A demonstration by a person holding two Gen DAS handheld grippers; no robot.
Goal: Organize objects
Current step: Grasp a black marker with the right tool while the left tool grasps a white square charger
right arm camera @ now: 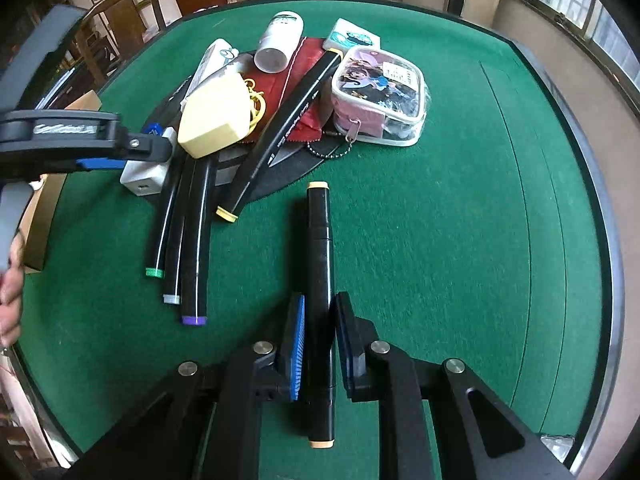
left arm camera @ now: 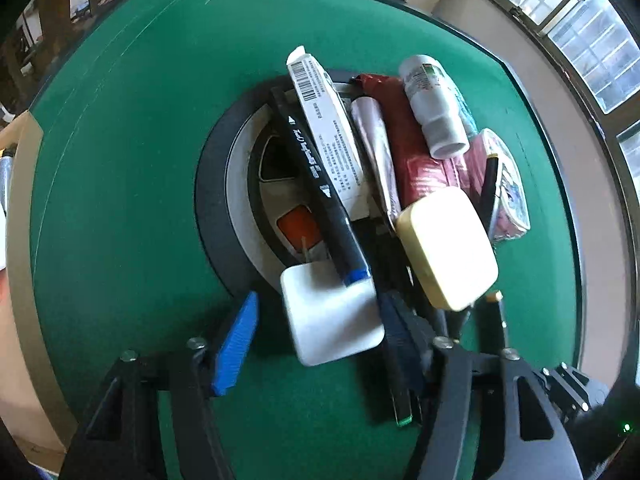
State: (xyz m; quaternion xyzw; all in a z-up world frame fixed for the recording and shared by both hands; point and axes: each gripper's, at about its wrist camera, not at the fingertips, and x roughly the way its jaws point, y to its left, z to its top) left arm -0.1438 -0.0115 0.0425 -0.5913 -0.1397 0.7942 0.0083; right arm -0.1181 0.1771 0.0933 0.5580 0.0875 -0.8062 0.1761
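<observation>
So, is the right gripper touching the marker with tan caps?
Touching. In the right wrist view, the right gripper has both blue pads pressed on the tan-capped marker.

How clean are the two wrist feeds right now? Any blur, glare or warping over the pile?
Left wrist view: the white adapter and the markers by it are smeared by motion, and the window is blown out. Right wrist view: sharp, with the right gripper shut on a black marker; soft daylight, faint shadows. Both views bow the green table edge.
</observation>
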